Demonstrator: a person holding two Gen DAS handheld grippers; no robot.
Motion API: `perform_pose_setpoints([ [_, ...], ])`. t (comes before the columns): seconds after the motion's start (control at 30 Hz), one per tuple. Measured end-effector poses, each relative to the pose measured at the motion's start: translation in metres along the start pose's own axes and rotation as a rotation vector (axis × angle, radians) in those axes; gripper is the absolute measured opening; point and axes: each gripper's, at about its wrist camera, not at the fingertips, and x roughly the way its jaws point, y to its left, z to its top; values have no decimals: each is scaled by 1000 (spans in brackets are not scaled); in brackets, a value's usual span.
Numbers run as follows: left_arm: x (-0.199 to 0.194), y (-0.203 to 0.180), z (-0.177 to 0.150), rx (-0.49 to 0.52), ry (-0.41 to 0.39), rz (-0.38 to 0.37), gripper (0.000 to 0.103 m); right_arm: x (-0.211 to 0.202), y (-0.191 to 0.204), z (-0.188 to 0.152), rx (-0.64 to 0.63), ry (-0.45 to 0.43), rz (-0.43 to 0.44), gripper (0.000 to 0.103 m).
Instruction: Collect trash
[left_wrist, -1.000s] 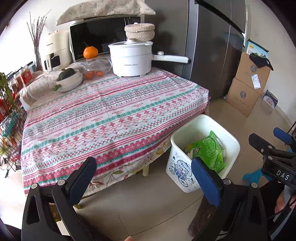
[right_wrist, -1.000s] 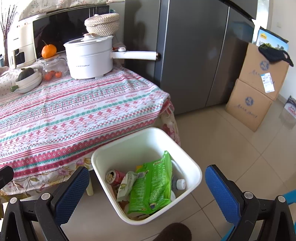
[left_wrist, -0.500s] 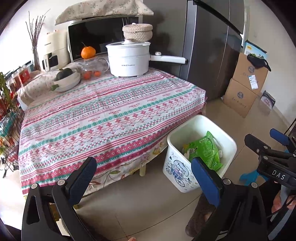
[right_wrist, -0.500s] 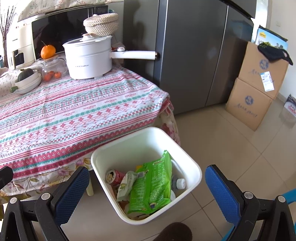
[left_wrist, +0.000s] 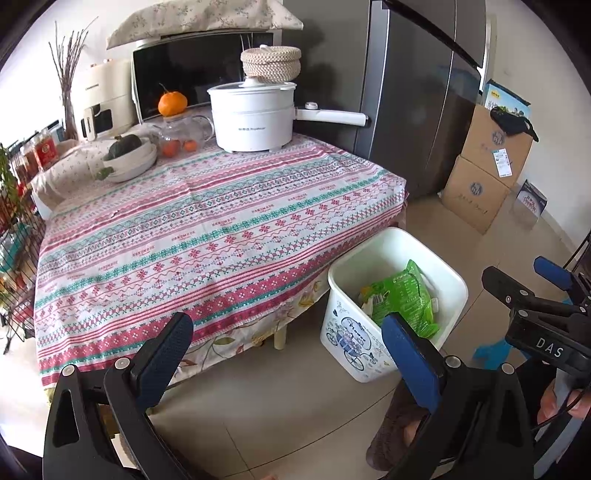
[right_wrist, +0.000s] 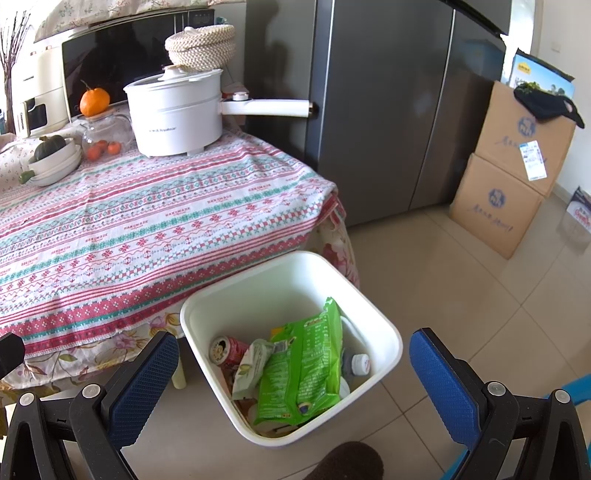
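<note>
A white trash bin (right_wrist: 384, 354) (left_wrist: 343, 328) stands on the tiled floor beside the table's corner. Inside lie a green snack bag (right_wrist: 306, 365) (left_wrist: 402, 299), a red can (right_wrist: 225, 349), a pale wrapper (right_wrist: 251, 365) and a small white-capped bottle (right_wrist: 360, 363). My right gripper (right_wrist: 291, 373) hangs open above the bin's near side, nothing between its blue pads. My left gripper (left_wrist: 288, 354) is open too, low over the floor in front of the table, left of the bin. The right gripper (left_wrist: 539, 295) shows at the right edge of the left wrist view.
The table (left_wrist: 207, 236) wears a striped patterned cloth and carries a white electric pot (left_wrist: 255, 118), a bowl with a squash (left_wrist: 129, 158), a glass teapot and an orange. A grey fridge (right_wrist: 388, 110) and stacked cardboard boxes (right_wrist: 509, 166) stand behind. A slippered foot (left_wrist: 399, 432) is near the bin.
The left wrist view has drawn back slightly, so the table and bin sit a little further off. The right wrist view is nearly the same. Both grippers stay open.
</note>
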Motion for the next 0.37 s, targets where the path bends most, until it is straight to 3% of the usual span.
perform_pose_setpoints([
  [0.37,2,3,0,-12,14,-3,103,1,-2,-3,3,1,-3,102],
])
